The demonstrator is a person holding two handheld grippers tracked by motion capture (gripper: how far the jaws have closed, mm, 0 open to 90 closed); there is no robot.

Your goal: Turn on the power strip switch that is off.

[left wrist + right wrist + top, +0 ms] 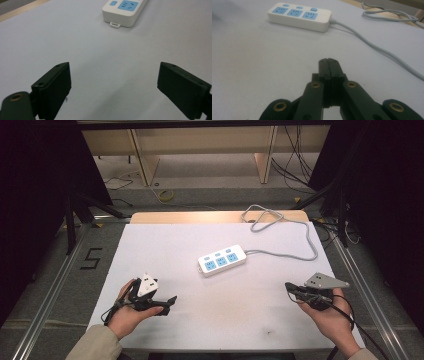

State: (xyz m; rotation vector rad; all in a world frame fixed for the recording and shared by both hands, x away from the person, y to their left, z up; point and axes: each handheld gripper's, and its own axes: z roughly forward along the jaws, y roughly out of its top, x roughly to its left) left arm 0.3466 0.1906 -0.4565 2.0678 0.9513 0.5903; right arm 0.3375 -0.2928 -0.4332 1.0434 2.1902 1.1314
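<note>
**Sizing up the power strip between two waiting claws**

Lying flat on the bench, the white power strip (222, 260) sits ahead of both claws and between them, well apart from either. It looks like a rigid plastic bar, light, smooth and probably a bit slippery on its glossy top, so a pinch across the narrow width near the middle seems the safest hold. Its grey cable (292, 251) runs off the end nearer the right claw and loops at the far edge of the bench; expect it to drag and tug if the strip is lifted. The left claw (169, 304) stands wide open with nothing in it. The right claw (289, 287) is pressed fully together, empty too, pointing towards the strip.
</note>
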